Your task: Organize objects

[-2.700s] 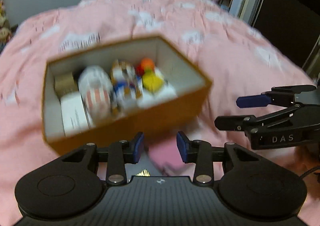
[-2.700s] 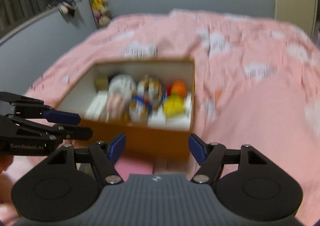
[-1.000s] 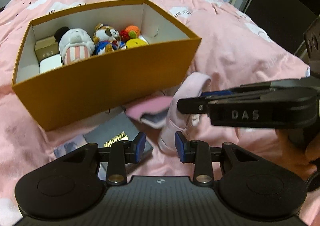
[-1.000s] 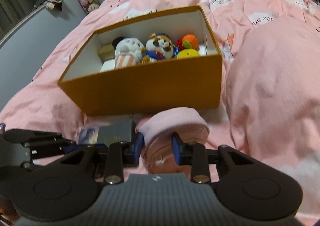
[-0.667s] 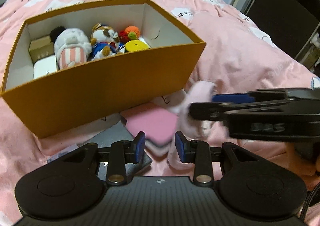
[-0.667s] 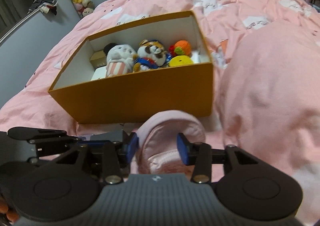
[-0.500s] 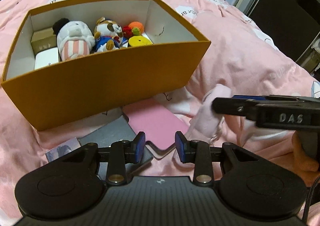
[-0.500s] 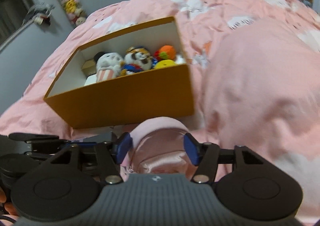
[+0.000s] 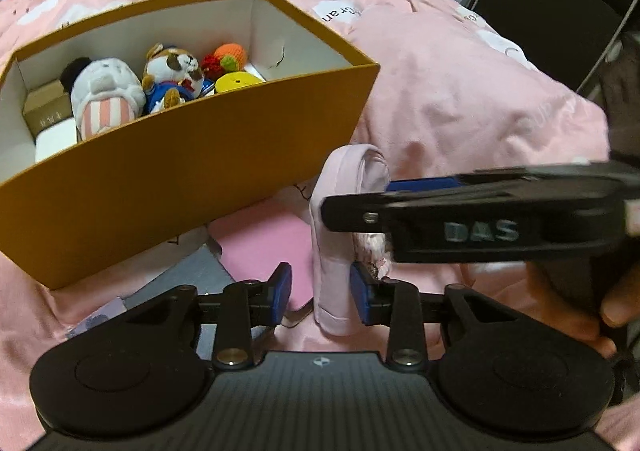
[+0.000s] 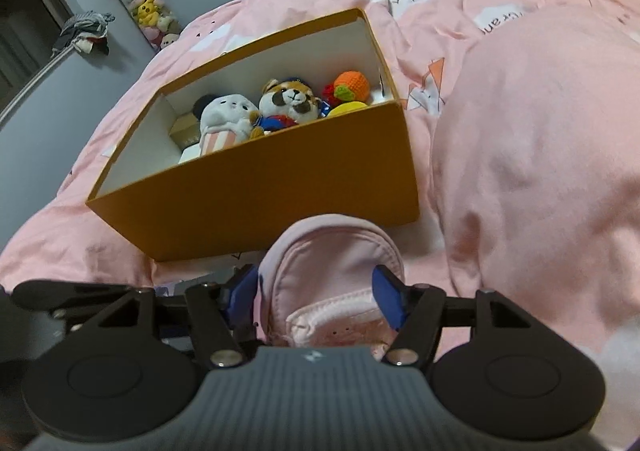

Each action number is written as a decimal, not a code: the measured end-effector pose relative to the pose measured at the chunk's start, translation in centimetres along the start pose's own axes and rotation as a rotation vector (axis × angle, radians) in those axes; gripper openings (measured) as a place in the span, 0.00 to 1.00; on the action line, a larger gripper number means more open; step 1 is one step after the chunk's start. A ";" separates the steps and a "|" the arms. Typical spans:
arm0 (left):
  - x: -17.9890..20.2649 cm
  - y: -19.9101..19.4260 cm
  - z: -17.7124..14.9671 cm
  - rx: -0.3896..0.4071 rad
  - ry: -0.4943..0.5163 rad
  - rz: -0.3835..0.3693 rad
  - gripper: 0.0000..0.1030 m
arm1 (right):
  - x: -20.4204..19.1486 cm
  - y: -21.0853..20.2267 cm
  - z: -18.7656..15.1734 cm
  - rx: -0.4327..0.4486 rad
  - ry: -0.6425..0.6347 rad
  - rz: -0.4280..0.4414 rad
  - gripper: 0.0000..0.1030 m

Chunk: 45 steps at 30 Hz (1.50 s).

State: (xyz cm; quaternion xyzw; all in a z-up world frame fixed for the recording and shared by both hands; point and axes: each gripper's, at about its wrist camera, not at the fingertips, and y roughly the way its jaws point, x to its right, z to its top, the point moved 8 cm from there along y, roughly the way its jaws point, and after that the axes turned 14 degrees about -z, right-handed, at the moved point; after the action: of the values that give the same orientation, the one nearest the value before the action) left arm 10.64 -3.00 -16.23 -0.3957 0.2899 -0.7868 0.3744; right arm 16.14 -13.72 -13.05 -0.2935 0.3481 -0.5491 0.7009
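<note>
A small pink pouch (image 10: pixel 332 275) sits pinched between the fingers of the right gripper (image 10: pixel 318 293). The left gripper (image 9: pixel 320 289), fingers slightly apart, brackets the pouch's lower edge. Just beyond both stands an orange box (image 9: pixel 192 171) of plush toys (image 9: pixel 106 97) on a pink duvet (image 9: pixel 460 91).

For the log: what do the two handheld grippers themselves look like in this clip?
Both are matte black plastic with blue pads on the jaws, silver pivot screws, two round discs and a ribbed centre panel. The right gripper shows white "DAS" lettering on its side in the left wrist view. The left gripper matches. Bare fingers hold the right one.
</note>
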 end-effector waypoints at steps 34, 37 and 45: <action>-2.5 0.0 0.6 -0.062 -0.130 0.014 0.44 | 6.9 -1.0 -0.9 0.001 0.142 -0.117 0.35; -0.8 0.6 0.8 -0.118 -0.005 0.037 0.50 | 7.9 -0.3 -1.8 -0.044 0.203 -0.096 0.35; 1.7 3.9 -0.8 -0.261 0.328 0.209 0.56 | 7.7 -0.1 -2.2 -0.057 0.247 -0.078 0.35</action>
State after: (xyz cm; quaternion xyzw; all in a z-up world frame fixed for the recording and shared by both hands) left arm 10.71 -6.43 -18.93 -0.2756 0.4856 -0.7534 0.3472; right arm 15.50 -21.34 -15.54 -0.2569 0.4355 -0.5978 0.6221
